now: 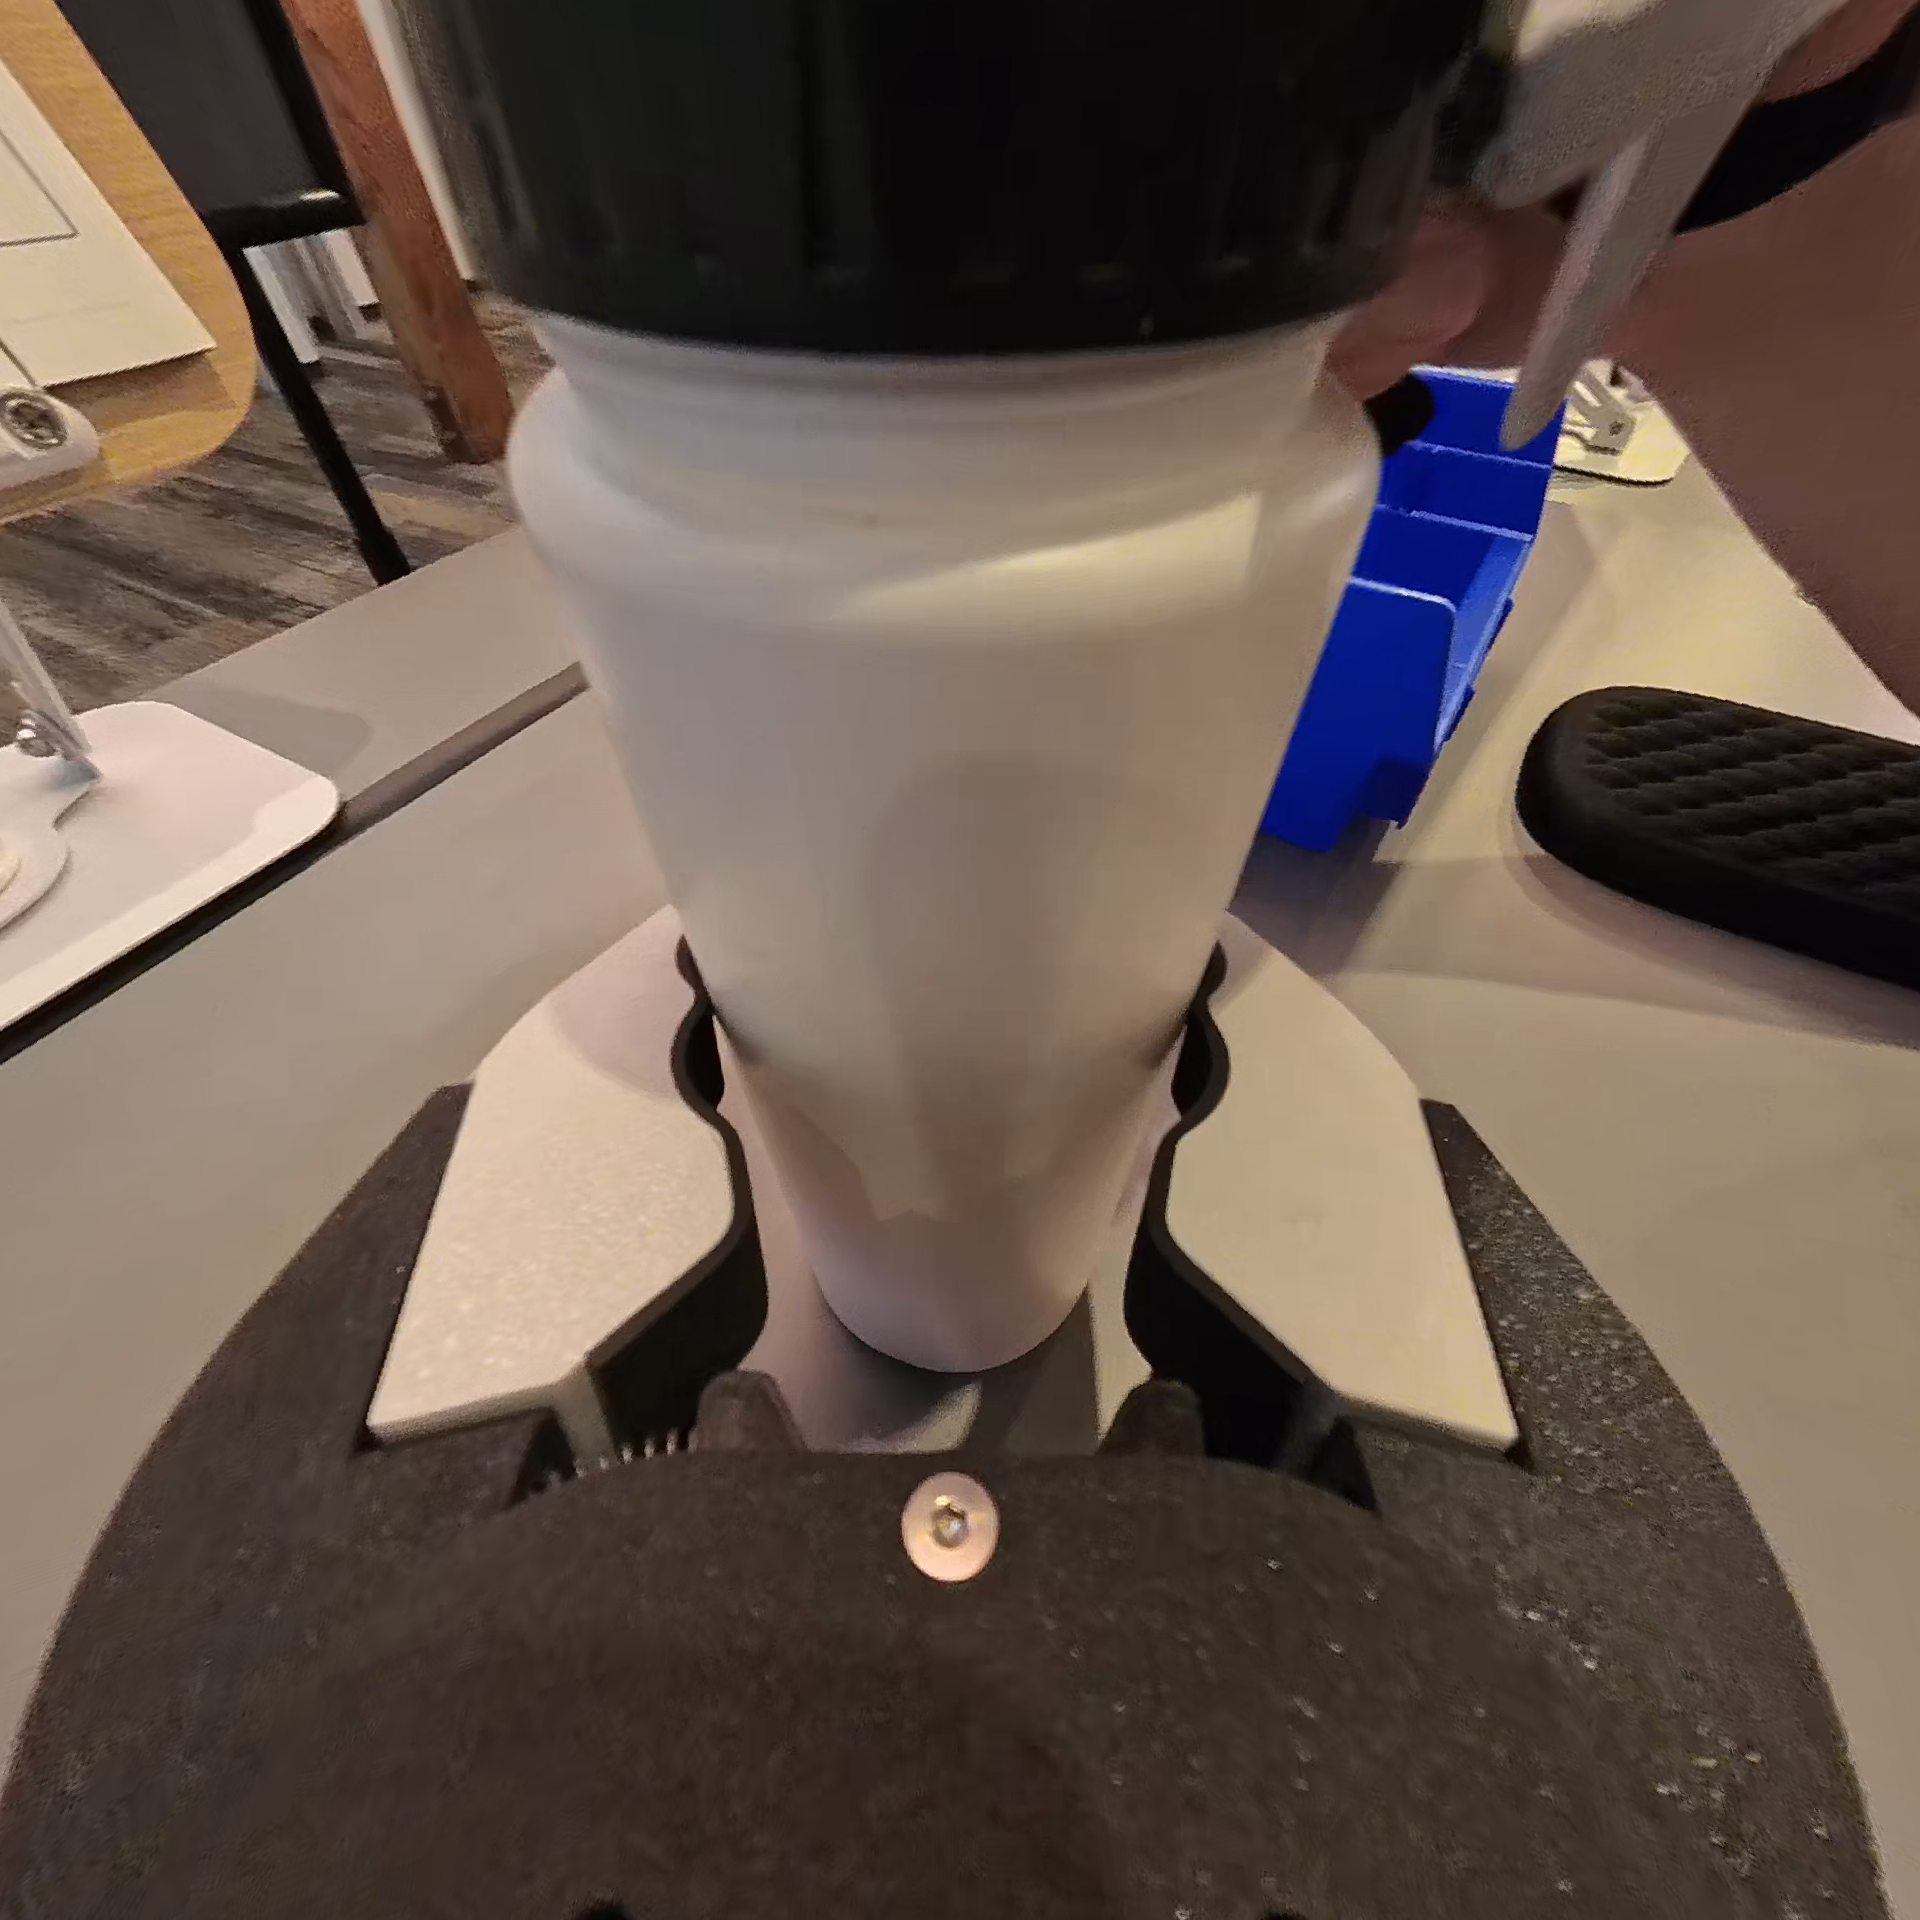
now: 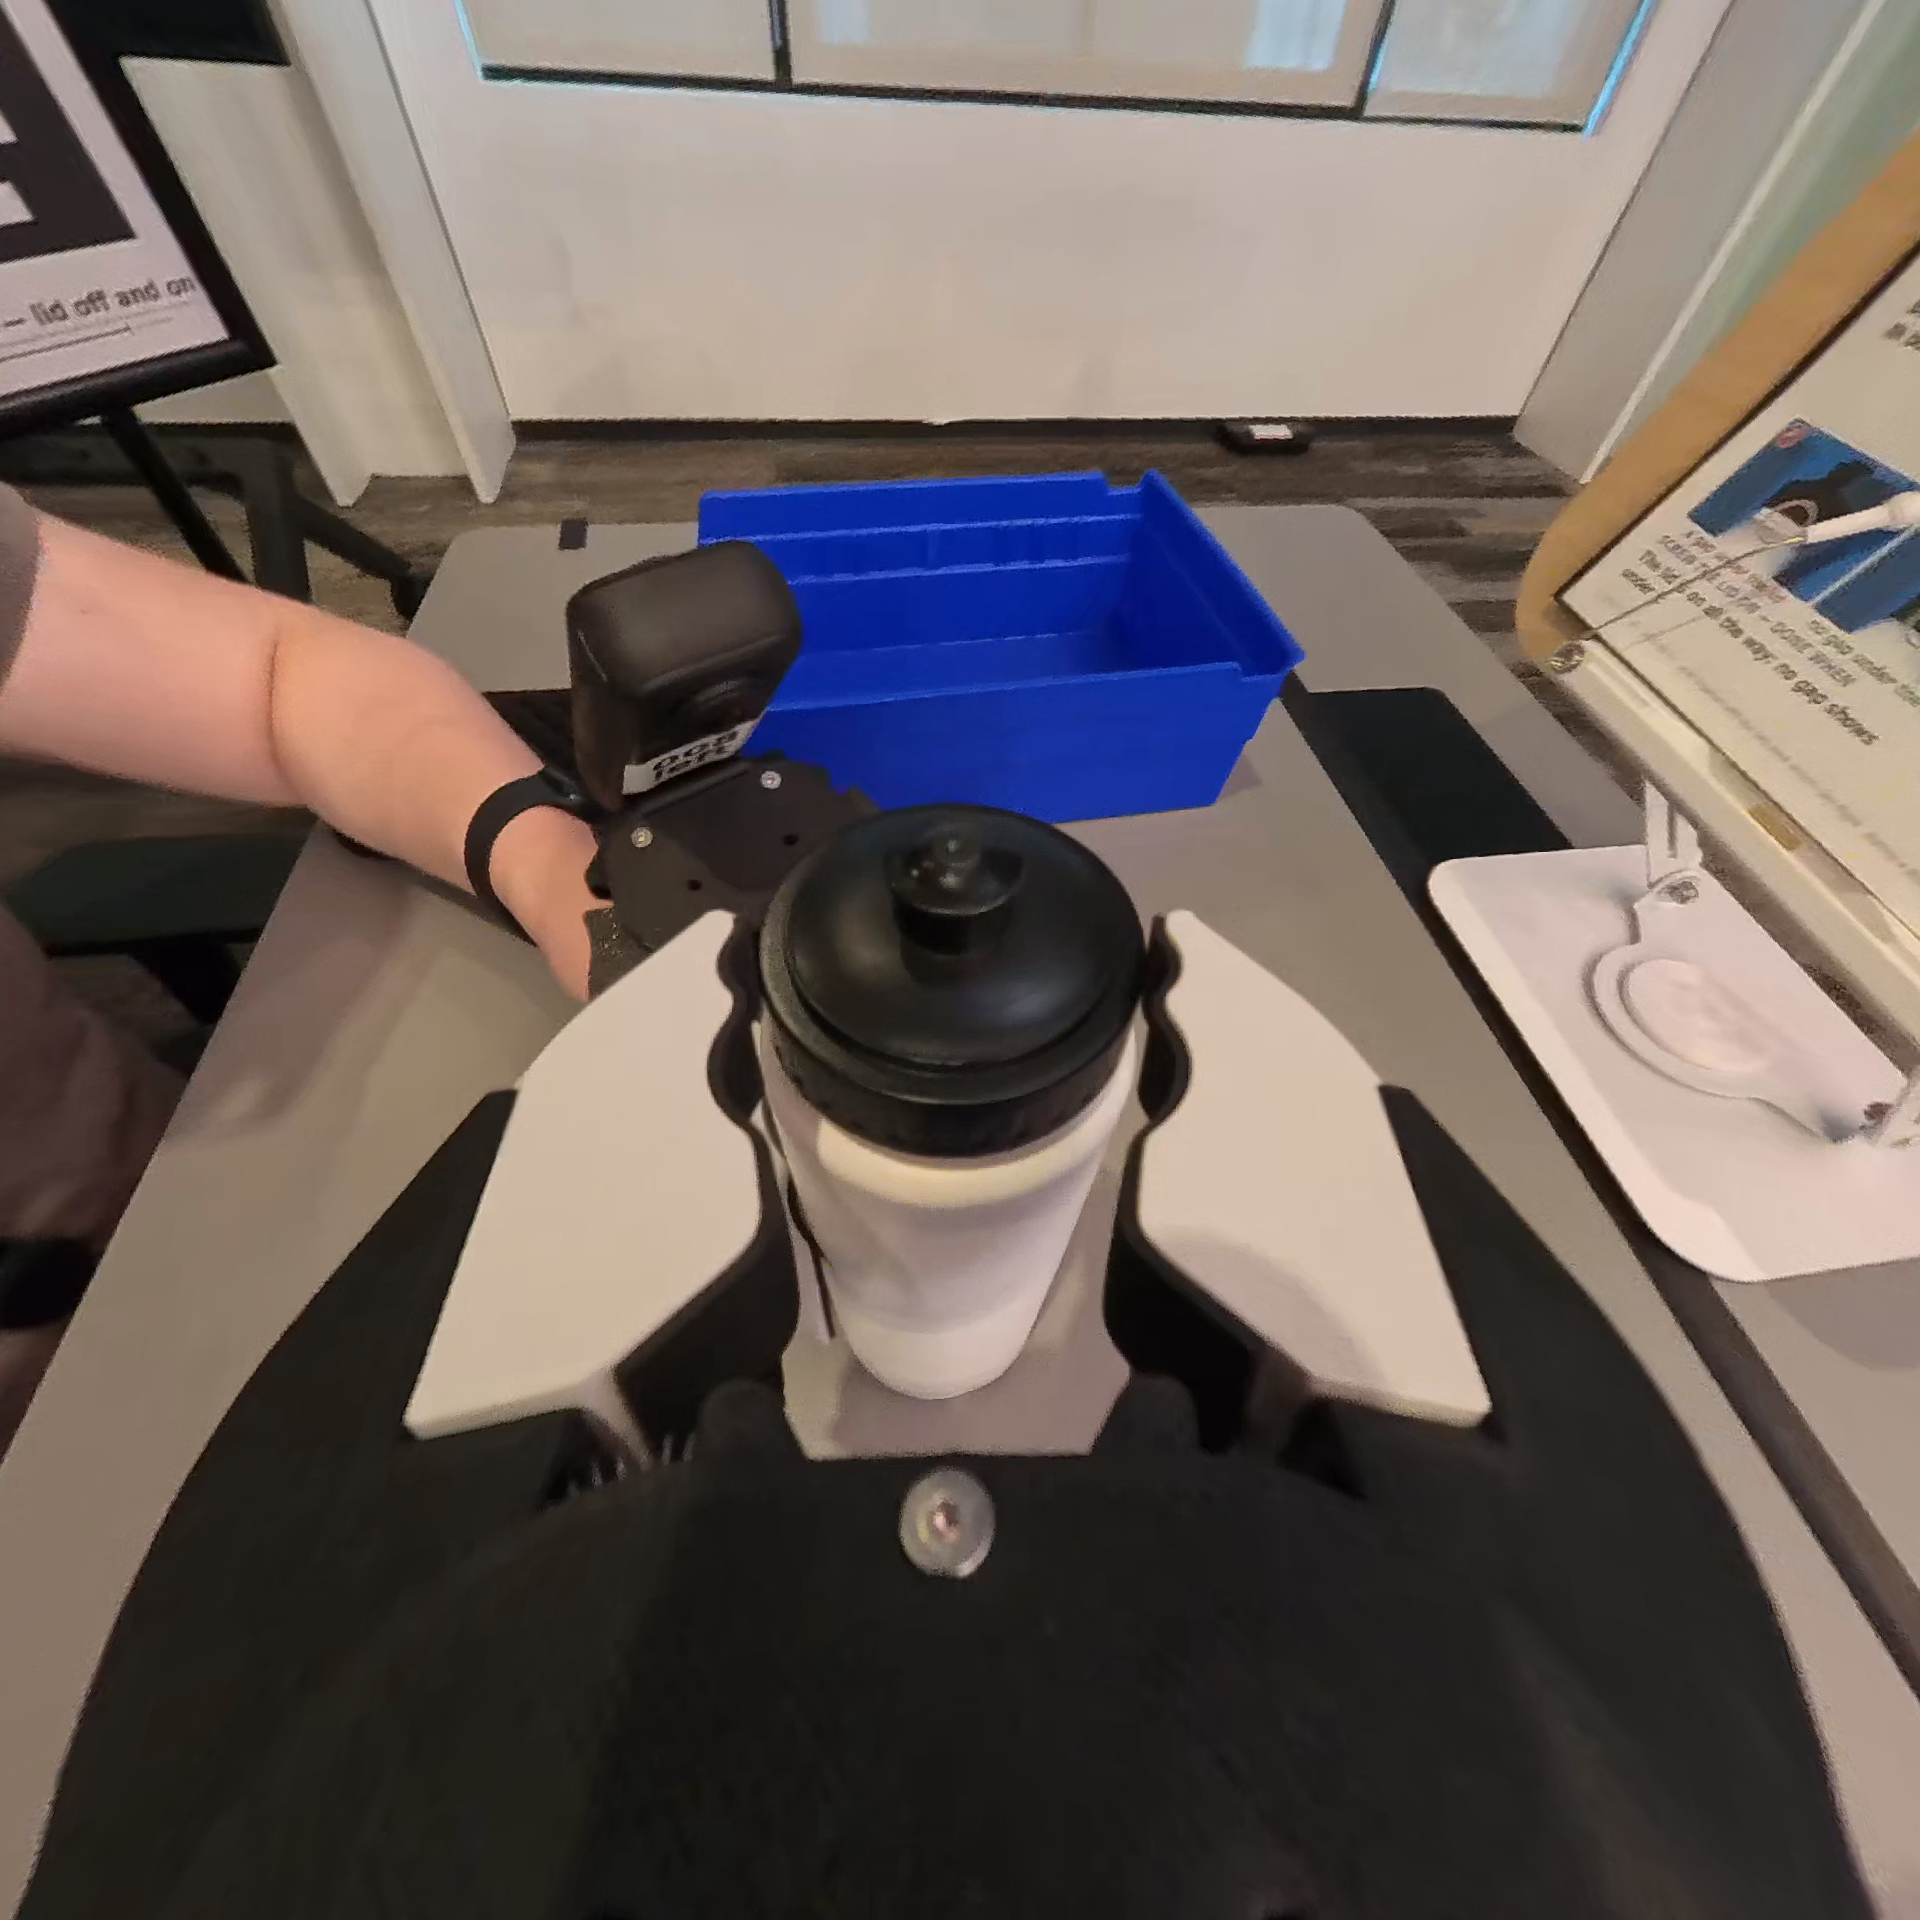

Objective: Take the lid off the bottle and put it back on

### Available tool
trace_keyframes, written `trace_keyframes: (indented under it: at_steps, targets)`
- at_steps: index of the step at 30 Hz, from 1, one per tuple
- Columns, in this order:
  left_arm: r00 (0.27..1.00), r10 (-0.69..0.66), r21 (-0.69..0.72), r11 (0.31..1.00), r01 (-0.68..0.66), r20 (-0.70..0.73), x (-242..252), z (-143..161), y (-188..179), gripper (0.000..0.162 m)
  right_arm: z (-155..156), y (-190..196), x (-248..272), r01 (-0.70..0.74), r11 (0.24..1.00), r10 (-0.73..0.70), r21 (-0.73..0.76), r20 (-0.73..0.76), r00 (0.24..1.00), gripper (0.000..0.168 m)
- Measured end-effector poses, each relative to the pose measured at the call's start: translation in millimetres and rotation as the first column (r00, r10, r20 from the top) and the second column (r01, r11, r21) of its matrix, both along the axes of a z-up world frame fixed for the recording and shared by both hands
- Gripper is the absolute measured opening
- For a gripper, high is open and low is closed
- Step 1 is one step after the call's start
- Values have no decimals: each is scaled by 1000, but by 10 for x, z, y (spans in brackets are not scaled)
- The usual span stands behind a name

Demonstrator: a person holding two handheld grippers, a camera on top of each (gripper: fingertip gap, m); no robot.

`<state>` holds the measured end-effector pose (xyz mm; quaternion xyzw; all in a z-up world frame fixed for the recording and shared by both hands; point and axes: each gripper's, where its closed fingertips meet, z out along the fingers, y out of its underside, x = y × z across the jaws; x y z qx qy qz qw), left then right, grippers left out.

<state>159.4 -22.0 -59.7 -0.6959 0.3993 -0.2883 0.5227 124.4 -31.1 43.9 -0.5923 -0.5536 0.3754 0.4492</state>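
Note:
A white bottle (image 1: 935,779) with a black lid (image 1: 935,156) stands upright on the grey table (image 1: 312,1039). My left gripper (image 1: 945,1039) is shut on the bottle's lower body, its dark pads pressed to both sides. In the right wrist view the lid (image 2: 951,997) with its black spout sits between the fingers of my right gripper (image 2: 951,1023), whose pads touch the lid's rim on both sides. The bottle body (image 2: 935,1247) shows below the lid. The left gripper's camera (image 2: 675,675) and the hand holding it are at the left behind the bottle.
A blue bin (image 2: 997,675) stands on the table just behind the bottle. A white stand base (image 2: 1662,1039) holding an instruction board is at the right. A black padded rest (image 1: 1745,831) and another white stand base (image 1: 156,810) lie beside the bottle.

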Motion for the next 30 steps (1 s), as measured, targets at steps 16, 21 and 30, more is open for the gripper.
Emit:
trace_keyframes:
  at_steps: [16, 21, 30]
  targets:
    - [983, 180, -24, 983, -181, -31, -42, -11, 180, 87, 7, 233, 15, 500, 865, -501, -29, -68, 863, 73]
    - [995, 97, 10, 995, -97, -30, -13, -6, 98, 87, -6, 79, 7, 244, 970, -243, 16, -48, 969, 77]
    - [1000, 11, -5, 1000, -11, -8, 34, -7, 23, 87, 46, 16, 95, 12, 1000, -12, 20, -23, 1000, 69]
